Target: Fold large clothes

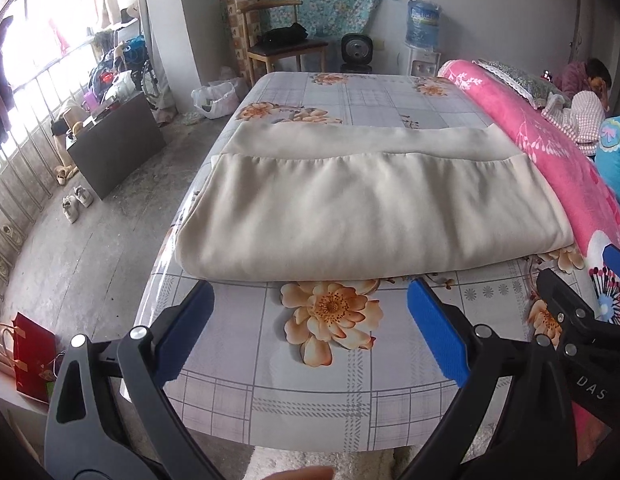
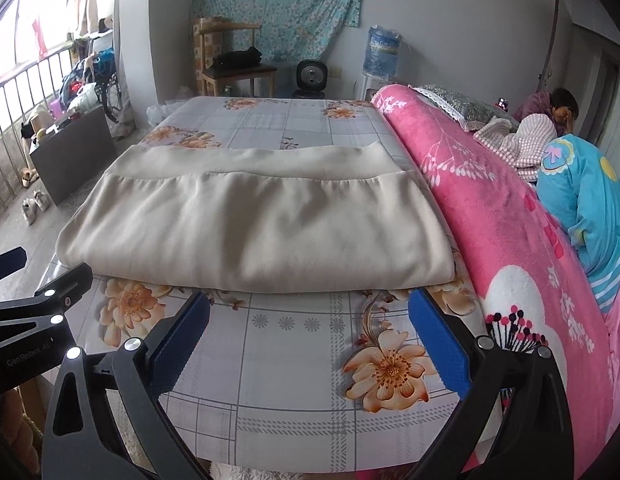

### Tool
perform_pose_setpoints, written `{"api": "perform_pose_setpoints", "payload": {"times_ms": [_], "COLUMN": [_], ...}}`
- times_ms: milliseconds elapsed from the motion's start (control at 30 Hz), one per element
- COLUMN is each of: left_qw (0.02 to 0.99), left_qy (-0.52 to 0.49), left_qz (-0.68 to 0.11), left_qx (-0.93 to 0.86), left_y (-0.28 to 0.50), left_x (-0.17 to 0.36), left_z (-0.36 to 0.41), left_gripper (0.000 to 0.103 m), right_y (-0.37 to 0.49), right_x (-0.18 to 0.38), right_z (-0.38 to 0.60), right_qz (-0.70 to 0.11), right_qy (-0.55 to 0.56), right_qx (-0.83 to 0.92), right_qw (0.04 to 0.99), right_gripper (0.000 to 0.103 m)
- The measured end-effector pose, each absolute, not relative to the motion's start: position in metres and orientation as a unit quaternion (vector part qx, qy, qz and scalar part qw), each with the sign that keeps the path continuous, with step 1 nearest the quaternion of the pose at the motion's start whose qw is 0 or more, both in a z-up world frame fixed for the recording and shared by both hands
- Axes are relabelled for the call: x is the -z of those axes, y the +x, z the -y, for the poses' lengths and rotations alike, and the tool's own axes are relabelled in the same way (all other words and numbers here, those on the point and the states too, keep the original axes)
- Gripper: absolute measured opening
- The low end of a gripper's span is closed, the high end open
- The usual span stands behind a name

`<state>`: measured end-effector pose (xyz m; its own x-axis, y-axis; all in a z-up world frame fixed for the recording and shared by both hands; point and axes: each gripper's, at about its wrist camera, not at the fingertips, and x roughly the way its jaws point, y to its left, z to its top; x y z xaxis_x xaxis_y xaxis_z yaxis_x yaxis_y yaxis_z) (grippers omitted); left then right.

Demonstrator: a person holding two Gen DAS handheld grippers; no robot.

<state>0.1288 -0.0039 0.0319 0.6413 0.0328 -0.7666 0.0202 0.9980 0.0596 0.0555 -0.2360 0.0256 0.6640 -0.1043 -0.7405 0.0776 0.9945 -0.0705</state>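
Since the cream garment [image 1: 370, 216] is already laid folded at mid-frame on the flowered table [image 1: 310, 380], nothing is gripped. Both the left gripper [image 1: 310, 308] and right gripper [image 2: 310, 312] are held wide open just short of its near fold, seemingly so that edge can be taken.

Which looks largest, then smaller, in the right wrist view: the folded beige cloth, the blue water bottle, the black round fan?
1. Folded beige cloth, by far the largest.
2. Blue water bottle.
3. Black round fan, only slightly smaller.
The cloth lies nearer the camera, which enlarges it.
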Motion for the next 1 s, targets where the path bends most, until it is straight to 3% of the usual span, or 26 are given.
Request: {"api": "perform_pose_setpoints", "payload": {"times_ms": [1000], "left_qw": [0.892], "left_qy": [0.005], "left_qz": [-0.452], "left_qx": [0.004], "left_y": [0.138], "left_x": [-0.02], "left_z": [-0.002], "left_gripper": [0.094], "right_y": [0.062], "right_x": [-0.021], "right_z": [0.23], "right_qz": [-0.425], "right_qy": [-0.016], "right_qx": [0.051], "right_qw": [0.904], "right_gripper": [0.097]}}
